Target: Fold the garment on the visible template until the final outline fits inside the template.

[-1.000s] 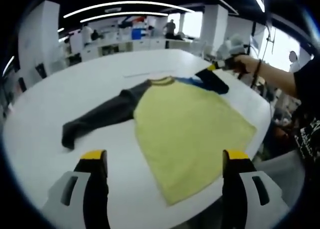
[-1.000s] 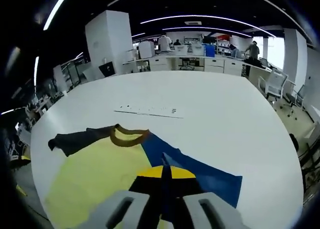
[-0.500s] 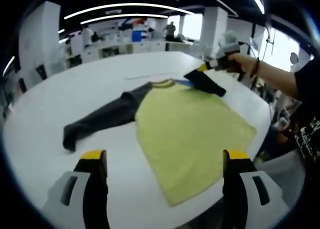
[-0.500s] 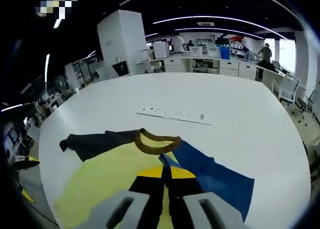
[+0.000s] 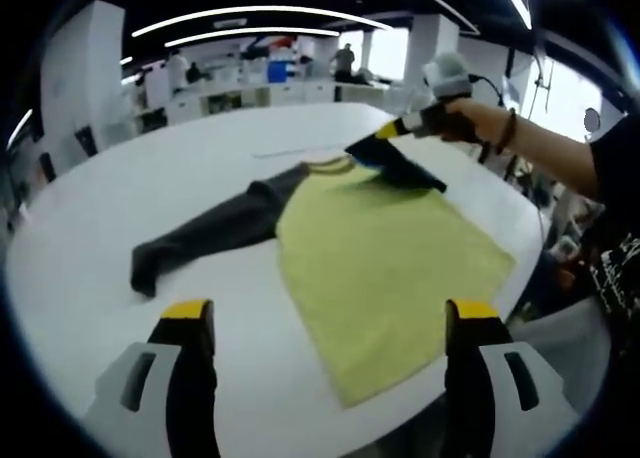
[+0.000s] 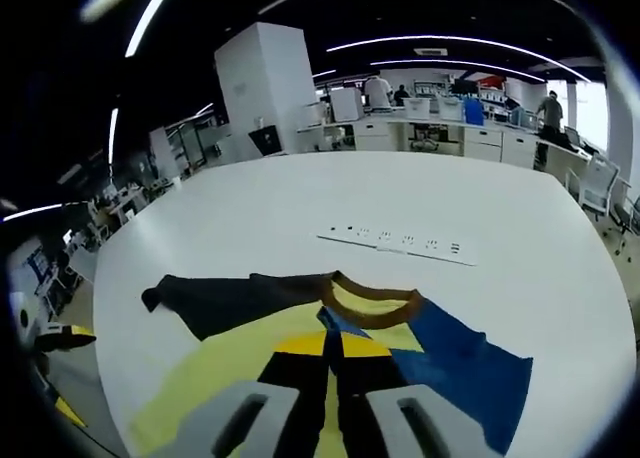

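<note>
A long-sleeved shirt lies flat on the white table: yellow body, brown collar, dark grey sleeve stretched out to the left. In the left gripper view my right gripper is shut on the blue sleeve, lifted over the shirt's shoulder near the collar. The right gripper view shows that gripper pinching blue cloth, with the blue sleeve, collar and grey sleeve beyond. My left gripper hangs open above the table's near edge, short of the hem, holding nothing.
A person stands at the table's right side, their hand on the right gripper. A thin row of sockets is set in the table beyond the collar. Desks and people fill the office behind.
The right gripper has carried the blue sleeve up and across towards the collar, over the yellow body. The left gripper has stayed put and open.
</note>
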The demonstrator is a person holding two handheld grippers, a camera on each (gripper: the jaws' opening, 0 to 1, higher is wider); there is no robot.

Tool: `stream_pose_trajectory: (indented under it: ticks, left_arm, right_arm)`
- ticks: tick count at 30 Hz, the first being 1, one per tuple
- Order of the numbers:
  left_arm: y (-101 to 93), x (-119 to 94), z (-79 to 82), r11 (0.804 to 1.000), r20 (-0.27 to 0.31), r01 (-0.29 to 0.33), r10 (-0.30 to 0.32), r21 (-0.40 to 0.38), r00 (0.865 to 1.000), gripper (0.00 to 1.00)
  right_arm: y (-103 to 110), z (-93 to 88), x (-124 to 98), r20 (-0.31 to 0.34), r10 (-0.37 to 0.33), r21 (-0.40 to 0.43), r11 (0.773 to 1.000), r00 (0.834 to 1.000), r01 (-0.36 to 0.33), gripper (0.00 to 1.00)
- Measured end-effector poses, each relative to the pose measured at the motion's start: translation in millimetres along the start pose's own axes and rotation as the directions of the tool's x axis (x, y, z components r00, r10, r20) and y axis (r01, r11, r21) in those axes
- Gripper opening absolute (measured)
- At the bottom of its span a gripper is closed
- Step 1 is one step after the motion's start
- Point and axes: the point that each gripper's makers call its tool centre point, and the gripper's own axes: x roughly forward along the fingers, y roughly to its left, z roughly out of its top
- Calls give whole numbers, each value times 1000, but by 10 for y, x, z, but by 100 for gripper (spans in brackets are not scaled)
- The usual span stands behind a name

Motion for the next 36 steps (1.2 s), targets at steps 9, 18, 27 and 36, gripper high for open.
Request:
stream_pose_trajectory:
  ticks: [9,18,27,36]
  left_arm:
    - [-5,-18,-29,1000,0,-7,7,-4,1000,91]
    - [-24,-13,-45,1000,2,-9,9,-20,1000,92]
    - [12,-41,-86,999,-2,-7,7,-44,1000,92]
    - [0,-20,-137,999,-18,-7,6,-50,1000,92]
  right_arm:
    - [262,37,129,-9,44,-27,999,999,-45,0]
    - [520,18,271,-26,75,-48,996,997,-76,0]
    - [750,-18,387,-46,97,-85,991,994,-101,0]
    - [953,-161,436,-63,124,-134,982,990,-132,0]
